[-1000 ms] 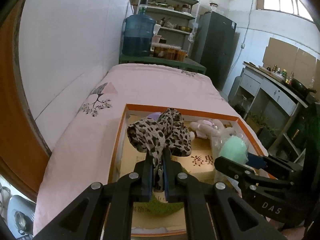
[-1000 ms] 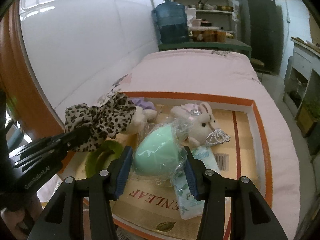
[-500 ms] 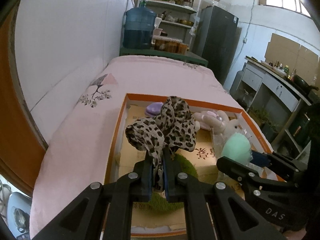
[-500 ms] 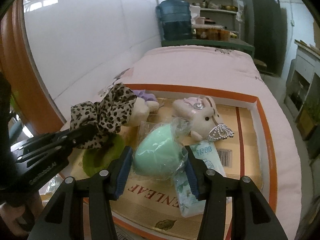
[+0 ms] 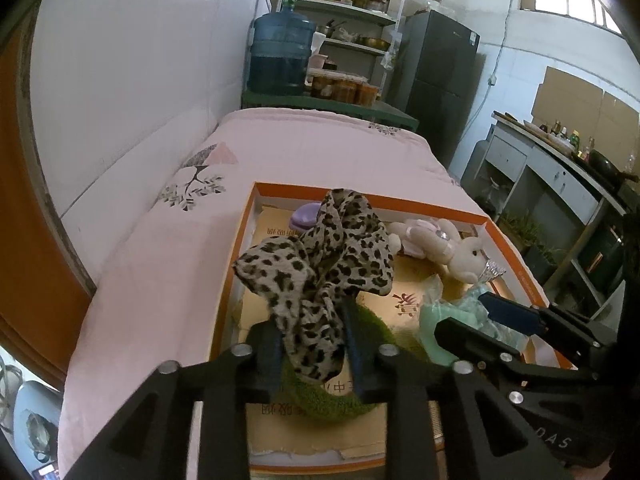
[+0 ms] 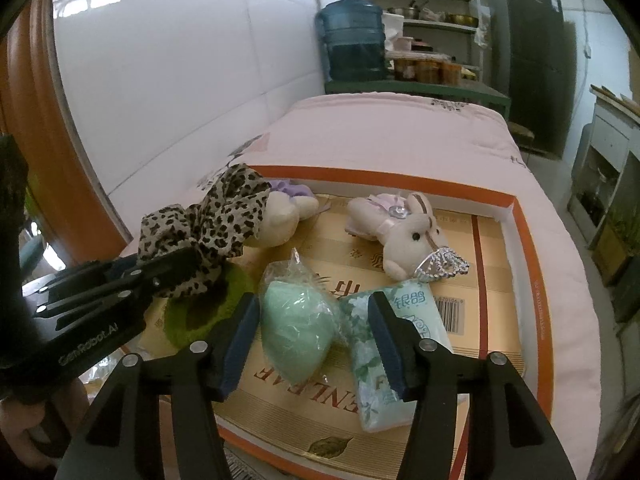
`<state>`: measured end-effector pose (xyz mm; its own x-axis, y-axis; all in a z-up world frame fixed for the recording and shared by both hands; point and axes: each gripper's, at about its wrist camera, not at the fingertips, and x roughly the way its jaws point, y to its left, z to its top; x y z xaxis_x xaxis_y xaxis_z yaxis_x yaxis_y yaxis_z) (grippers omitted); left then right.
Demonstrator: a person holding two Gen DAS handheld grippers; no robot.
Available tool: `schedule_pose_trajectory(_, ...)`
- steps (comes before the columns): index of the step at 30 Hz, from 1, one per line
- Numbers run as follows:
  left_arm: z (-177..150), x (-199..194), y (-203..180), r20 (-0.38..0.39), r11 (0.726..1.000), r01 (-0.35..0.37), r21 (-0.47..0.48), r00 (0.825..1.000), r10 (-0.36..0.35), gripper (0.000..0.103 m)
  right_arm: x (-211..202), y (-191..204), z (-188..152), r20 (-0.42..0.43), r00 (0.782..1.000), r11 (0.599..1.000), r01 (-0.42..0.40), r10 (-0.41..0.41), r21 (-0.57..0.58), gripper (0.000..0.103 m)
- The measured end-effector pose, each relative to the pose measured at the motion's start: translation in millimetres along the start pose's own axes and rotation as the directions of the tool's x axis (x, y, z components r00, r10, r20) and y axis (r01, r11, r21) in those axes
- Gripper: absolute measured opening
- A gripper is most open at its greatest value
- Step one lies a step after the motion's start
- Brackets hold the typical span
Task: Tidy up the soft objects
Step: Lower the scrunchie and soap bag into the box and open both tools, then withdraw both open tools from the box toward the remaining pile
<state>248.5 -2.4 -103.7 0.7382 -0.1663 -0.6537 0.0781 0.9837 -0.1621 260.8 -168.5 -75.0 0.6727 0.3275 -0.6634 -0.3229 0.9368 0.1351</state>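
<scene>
Left wrist view shows the left gripper point(image 5: 310, 340) with its fingers parted around the leopard cloth point(image 5: 320, 264), above the tray's point(image 5: 360, 196) left edge. Right gripper point(image 6: 314, 336) fingers are spread apart, the green sponge point(image 6: 294, 330) lying between them near the tray's front edge.

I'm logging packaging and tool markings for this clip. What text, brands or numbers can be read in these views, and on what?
"GenRobot.AI" on the left gripper body.
"DAS" on the right gripper body.
"ENLEAF", upside down and cut off by the gripper, on the cardboard sheet lining the tray.
"银鹃" on the tissue pack.
The Chinese print on the cardboard and the barcode digits are too small or partly hidden to read reliably.
</scene>
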Motion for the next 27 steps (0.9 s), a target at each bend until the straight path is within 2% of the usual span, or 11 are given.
schedule_pose_trajectory(3,0,-3,1,0.014,1.000,0.007,-0.005,1.000,-0.007,0.045,0,0,0,0.001,1.000,1.000,-0.001,0.001,0.000,0.058)
schedule_pose_trajectory(5,0,-7,1,0.028,1.000,0.011,-0.007,1.000,-0.011,0.047,0,0,0,0.003,1.000,1.000,-0.001,0.001,-0.001,0.058)
schedule_pose_trajectory(16,5,-26,6,0.112,0.999,0.022,-0.040,0.994,-0.017,0.048,-9,-3,-1,0.028,1.000,1.000,-0.014,0.013,0.016,0.058)
schedule_pose_trajectory(22,8,-43,9,0.174,0.998,0.031,-0.050,0.985,-0.022,0.048,-20,-1,0,0.075,0.997,1.000,-0.021,0.019,0.023,0.058)
schedule_pose_trajectory(27,9,-49,4,0.194,0.999,0.019,-0.035,0.981,-0.012,0.048,-31,0,1,0.128,0.992,0.999,-0.019,0.015,0.031,0.058)
